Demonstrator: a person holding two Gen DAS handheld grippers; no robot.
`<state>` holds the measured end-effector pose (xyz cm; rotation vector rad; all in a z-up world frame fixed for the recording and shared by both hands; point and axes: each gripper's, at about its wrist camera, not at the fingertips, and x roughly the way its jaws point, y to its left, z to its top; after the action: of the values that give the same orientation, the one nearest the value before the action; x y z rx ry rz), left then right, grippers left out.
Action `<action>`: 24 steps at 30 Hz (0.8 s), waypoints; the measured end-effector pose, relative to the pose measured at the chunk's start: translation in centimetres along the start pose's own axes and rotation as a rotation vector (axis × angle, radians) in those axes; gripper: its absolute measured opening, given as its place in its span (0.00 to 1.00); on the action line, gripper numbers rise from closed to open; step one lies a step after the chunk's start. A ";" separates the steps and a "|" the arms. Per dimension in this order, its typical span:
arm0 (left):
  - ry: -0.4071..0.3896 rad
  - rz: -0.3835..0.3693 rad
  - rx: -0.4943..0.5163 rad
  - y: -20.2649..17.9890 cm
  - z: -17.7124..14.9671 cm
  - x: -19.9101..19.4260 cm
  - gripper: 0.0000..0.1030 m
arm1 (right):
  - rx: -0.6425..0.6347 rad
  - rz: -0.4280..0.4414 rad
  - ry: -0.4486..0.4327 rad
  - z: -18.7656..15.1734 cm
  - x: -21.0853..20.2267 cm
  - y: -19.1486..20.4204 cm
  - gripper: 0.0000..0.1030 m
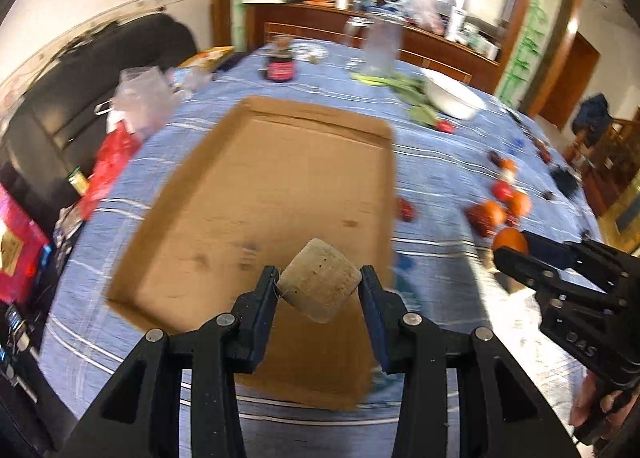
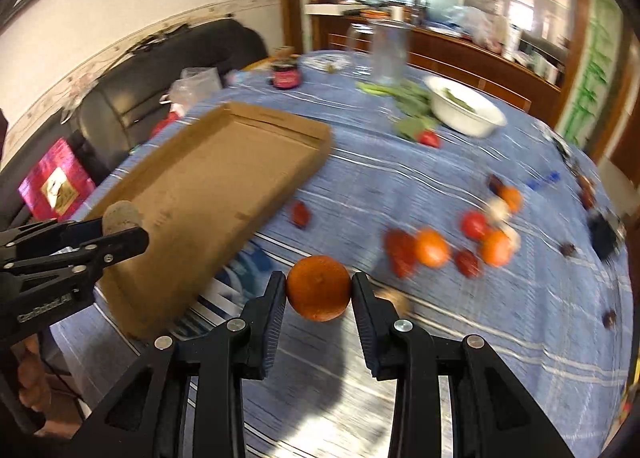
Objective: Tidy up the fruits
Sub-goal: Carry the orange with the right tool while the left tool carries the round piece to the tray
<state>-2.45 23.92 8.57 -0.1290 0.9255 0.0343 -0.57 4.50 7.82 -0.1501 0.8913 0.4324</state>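
My left gripper (image 1: 319,285) is shut on a pale beige, speckled fruit (image 1: 320,284) and holds it above the near end of a shallow cardboard tray (image 1: 224,194). My right gripper (image 2: 319,287) is shut on an orange (image 2: 319,288) and holds it above the blue tablecloth, to the right of the tray (image 2: 208,186). The right gripper also shows in the left wrist view (image 1: 505,247). The left gripper also shows in the right wrist view (image 2: 124,228). Several oranges (image 2: 431,247) and red fruits (image 2: 400,250) lie loose on the cloth at the right.
A white bowl (image 2: 466,112) with greens beside it stands at the back right. A dark jar (image 2: 285,75) and a clear plastic container (image 2: 389,54) stand at the far end. Bags and red packets (image 1: 112,162) lie along the left edge. A black sofa (image 2: 160,70) is beyond.
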 end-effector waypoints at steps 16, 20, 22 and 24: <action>0.088 0.106 -0.052 8.9 -0.1 4.1 0.39 | -0.155 0.143 0.096 3.2 7.9 11.8 0.36; 0.107 0.103 -0.035 8.8 -0.2 5.1 0.39 | -0.154 0.146 0.131 2.8 9.5 12.2 0.36; 0.116 0.105 -0.032 8.8 -0.2 5.5 0.39 | -0.149 0.146 0.140 2.6 9.9 12.3 0.36; 0.125 0.110 -0.027 8.8 -0.2 6.0 0.39 | -0.145 0.143 0.145 2.6 10.2 12.2 0.36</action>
<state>0.25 32.50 2.83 -0.1064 1.0566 0.1416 1.68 19.37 2.12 -0.2538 1.0169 0.6260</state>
